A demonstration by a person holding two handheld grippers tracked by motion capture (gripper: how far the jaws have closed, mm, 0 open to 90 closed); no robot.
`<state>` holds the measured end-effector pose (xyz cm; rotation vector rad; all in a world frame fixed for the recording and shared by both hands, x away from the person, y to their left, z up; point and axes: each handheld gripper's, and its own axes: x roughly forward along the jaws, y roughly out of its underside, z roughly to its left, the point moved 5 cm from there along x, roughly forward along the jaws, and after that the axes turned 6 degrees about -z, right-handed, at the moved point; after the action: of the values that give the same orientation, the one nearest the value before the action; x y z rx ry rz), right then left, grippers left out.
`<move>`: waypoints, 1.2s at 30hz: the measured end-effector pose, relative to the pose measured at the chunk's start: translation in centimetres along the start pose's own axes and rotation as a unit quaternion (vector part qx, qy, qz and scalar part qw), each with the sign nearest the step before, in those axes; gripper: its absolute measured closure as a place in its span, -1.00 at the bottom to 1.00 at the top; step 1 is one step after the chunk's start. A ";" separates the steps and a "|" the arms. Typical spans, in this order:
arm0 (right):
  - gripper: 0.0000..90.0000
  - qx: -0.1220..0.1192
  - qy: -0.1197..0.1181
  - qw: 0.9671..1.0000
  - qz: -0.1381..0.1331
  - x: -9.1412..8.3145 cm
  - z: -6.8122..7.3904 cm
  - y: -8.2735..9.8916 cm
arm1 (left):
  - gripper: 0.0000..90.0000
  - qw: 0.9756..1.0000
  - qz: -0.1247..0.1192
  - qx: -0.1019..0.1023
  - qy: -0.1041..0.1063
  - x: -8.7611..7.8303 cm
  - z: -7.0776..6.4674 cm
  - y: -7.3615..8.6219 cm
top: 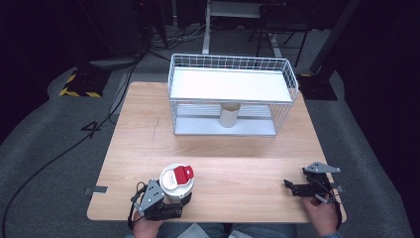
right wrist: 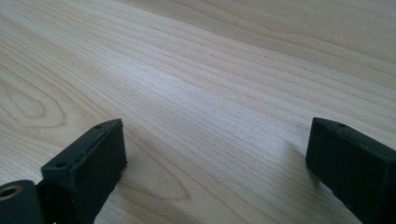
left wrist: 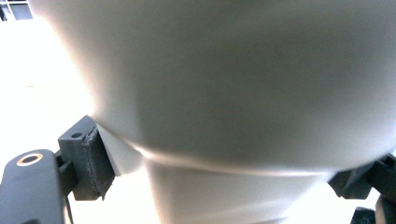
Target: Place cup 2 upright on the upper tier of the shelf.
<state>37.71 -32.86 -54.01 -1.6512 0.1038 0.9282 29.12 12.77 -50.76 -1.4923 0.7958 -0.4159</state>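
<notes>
A white round container (top: 177, 181) with a red flap on its lid stands near the front left of the wooden table (top: 237, 158). My left gripper (top: 174, 197) reaches it from the table's front edge and is shut on its lower body. In the left gripper view the container's pale wall (left wrist: 243, 93) looms very close, and a black pad (left wrist: 93, 161) presses on its side. My right gripper (top: 291, 187) lies low over the table at the front right, pointing left. Its jaws stand wide apart in the right gripper view (right wrist: 217, 158), with bare wood between them.
A white wire rack (top: 233, 91) with a flat white shelf stands at the back of the table. Under the shelf a pale upright cylinder (top: 229, 115) stands. Dark floor, cables and chair legs lie beyond the table.
</notes>
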 end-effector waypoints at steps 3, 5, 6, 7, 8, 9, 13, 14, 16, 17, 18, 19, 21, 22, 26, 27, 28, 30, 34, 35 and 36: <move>-0.88 0.000 0.000 1.000 0.001 0.0 0.0 0.0 | -0.70 1.000 0.002 0.000 0.000 0.1 -0.2 -0.1; -0.88 0.000 0.000 1.000 0.001 0.0 0.0 0.0 | -0.70 1.000 0.003 -0.001 0.003 0.2 -0.4 -0.3; -0.88 0.000 0.000 1.000 0.001 0.0 0.0 0.0 | -0.70 1.000 0.001 -0.002 0.004 0.2 -0.4 -0.4; -0.88 0.000 0.000 1.000 0.001 0.0 0.0 0.0 | -0.70 1.000 0.001 0.000 0.004 0.2 -0.5 -0.6; -0.88 -0.001 -0.001 1.000 0.000 0.0 0.0 0.0 | -0.70 1.000 -0.001 0.000 0.006 0.1 -0.6 -0.8; -0.88 -0.001 -0.002 1.000 0.000 0.1 0.0 0.0 | -0.70 1.000 -0.002 0.000 0.007 0.1 -0.6 -0.9; -0.88 -0.002 -0.002 1.000 0.000 0.1 0.0 -0.1 | -0.70 1.000 -0.002 0.001 0.007 -0.1 -0.6 -1.6; -0.88 -0.002 -0.003 1.000 0.000 0.1 0.0 -0.1 | -0.70 1.000 0.000 -0.001 0.006 -0.2 -0.6 -1.9; -0.88 -0.001 -0.003 1.000 0.000 0.1 0.0 -0.1 | -0.70 1.000 0.002 -0.008 0.005 -0.3 -0.5 -2.2; -0.88 -0.002 -0.004 1.000 0.000 0.1 0.0 -0.1 | -0.70 1.000 0.001 -0.007 0.005 -0.3 -0.5 -2.4; -0.88 -0.002 -0.004 1.000 0.000 0.1 0.0 -0.1 | -0.70 1.000 -0.002 -0.009 0.003 -0.4 -0.5 -2.8; -0.88 -0.002 -0.004 1.000 0.000 0.1 0.0 -0.1 | -0.70 1.000 -0.003 -0.008 0.001 -0.5 -0.4 -3.1; -0.88 -0.002 -0.004 1.000 0.000 0.1 0.0 -0.1 | -0.70 1.000 -0.009 -0.007 0.001 -0.7 -0.3 -3.9; -0.89 -0.002 -0.004 1.000 0.000 0.2 0.0 -0.1 | -0.70 1.000 -0.011 -0.007 0.002 -0.7 -0.3 -4.1; -0.90 -0.002 -0.002 1.000 0.001 0.2 0.1 -0.2 | -0.70 1.000 -0.018 -0.001 -0.002 -1.0 -0.3 -5.5; -0.90 -0.002 -0.002 1.000 0.001 0.2 0.1 -0.2 | -0.70 1.000 -0.020 0.001 -0.002 -1.0 -0.3 -5.8; -0.90 -0.002 -0.002 1.000 0.001 0.2 0.1 -0.2 | -0.70 1.000 -0.020 0.001 -0.004 -1.1 -0.2 -6.2; -0.90 -0.002 -0.002 1.000 0.001 0.2 0.1 -0.2 | -0.70 1.000 -0.019 0.001 -0.005 -1.2 -0.3 -6.7; -0.90 -0.002 -0.002 1.000 0.001 0.2 0.1 -0.2 | -0.70 1.000 -0.020 0.008 -0.004 -1.2 -0.4 -7.6; -0.90 -0.002 -0.002 1.000 0.001 0.2 0.1 -0.2 | -0.70 1.000 -0.021 0.007 -0.003 -1.2 -0.4 -7.8; -0.90 -0.002 -0.002 1.000 0.001 0.2 0.1 -0.2 | -0.70 1.000 -0.020 0.007 -0.003 -1.1 -0.4 -7.9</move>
<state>37.93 -32.67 -54.02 -1.6530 0.1021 0.9341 29.81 12.66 -42.76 -1.4982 0.7566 -0.4458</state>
